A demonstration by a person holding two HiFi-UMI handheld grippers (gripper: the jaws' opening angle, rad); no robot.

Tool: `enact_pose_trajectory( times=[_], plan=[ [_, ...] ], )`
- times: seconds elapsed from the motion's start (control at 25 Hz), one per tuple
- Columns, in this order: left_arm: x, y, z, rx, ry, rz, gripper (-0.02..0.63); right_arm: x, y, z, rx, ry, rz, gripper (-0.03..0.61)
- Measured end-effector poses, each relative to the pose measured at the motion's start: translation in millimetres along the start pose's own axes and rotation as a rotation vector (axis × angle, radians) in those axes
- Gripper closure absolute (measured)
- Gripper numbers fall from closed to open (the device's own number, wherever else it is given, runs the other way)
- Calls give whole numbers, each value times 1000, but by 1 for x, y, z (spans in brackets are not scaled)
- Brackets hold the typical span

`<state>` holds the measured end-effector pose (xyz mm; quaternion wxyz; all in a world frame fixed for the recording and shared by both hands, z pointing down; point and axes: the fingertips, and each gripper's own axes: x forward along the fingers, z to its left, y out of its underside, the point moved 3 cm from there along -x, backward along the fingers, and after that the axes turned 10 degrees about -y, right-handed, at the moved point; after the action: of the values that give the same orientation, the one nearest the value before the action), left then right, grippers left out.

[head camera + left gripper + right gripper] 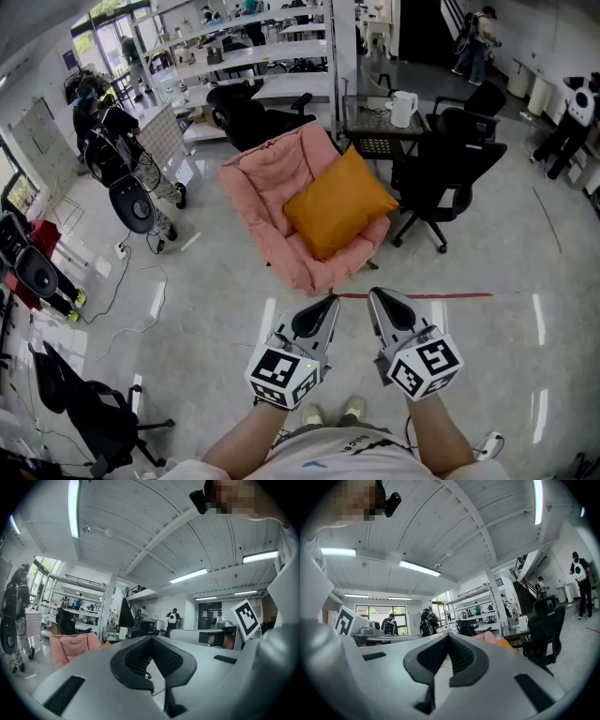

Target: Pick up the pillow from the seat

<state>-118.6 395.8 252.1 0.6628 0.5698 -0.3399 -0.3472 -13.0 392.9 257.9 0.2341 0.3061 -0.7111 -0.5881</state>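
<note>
Resting diamond-wise on pink seat [261,178], orange pillow [337,202] (corner pointing away), left gripper [330,300], right gripper [376,294] jaws closed, empty.

The pillow [339,202] lies on the seat [267,173], far ahead. An office chair [450,173] stands just right; a bench [366,117] bearing a jug [403,108] stands behind. Near, the left gripper [330,300] and right gripper [373,294] sit side by side.
</note>
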Motion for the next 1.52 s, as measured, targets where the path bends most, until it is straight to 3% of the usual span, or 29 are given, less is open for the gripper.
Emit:
enact_pose_trajectory(
  times=[0.52, 0.84, 1.52],
  plan=[
    [-3, 0, -5, -3, 1, 0, 603, -6, -1, 4, 29, -23, -19, 563],
    [2, -2, 6, -16, -40, -10, 603, -10, -3, -6, 63, -29, -63, 561],
    [39, -1, -41, 31, -50, -19, 603, -40, -12, -51, 84, -60, -98, 560]
  ],
)
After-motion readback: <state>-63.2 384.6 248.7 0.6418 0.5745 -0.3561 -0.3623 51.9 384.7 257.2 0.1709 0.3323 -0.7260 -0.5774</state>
